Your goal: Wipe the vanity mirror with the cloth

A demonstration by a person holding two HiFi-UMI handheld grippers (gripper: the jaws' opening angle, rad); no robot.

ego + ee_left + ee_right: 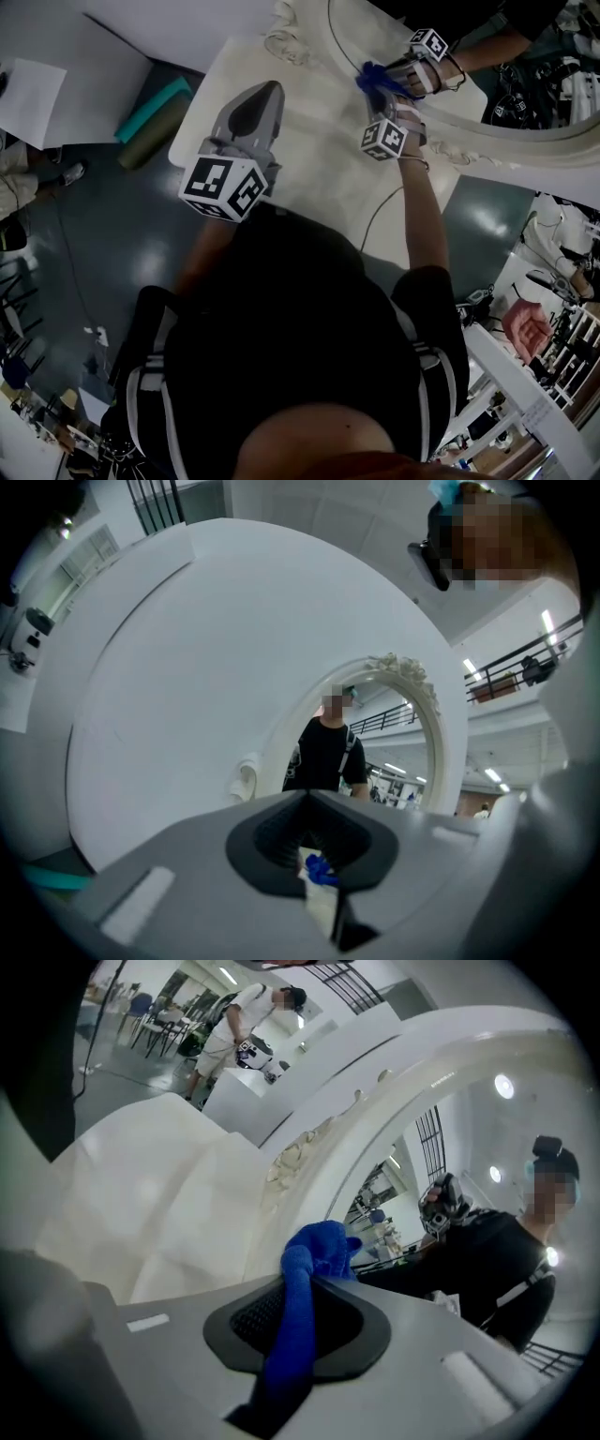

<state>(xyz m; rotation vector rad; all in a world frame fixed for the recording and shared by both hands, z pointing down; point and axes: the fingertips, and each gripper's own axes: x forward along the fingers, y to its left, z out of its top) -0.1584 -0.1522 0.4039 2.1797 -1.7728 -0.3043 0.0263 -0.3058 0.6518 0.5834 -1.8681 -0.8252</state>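
– From the head view, what do you see?

– The right gripper (381, 92) pinches a blue cloth (373, 77) and holds it against the lower edge of the mirror (525, 94). The left gripper (269, 91) hangs over the white table (309, 159), well away from the mirror.

– And the left gripper view?

– Its jaws are pressed together at the tip (308, 799), with nothing held. Beyond them stands the mirror (394, 752), and a speck of the cloth (320, 868) shows low down.

– The right gripper view?

– The jaws (300, 1283) are clamped on the cloth (314, 1251), which bunches above them, right at the mirror (469, 1147).
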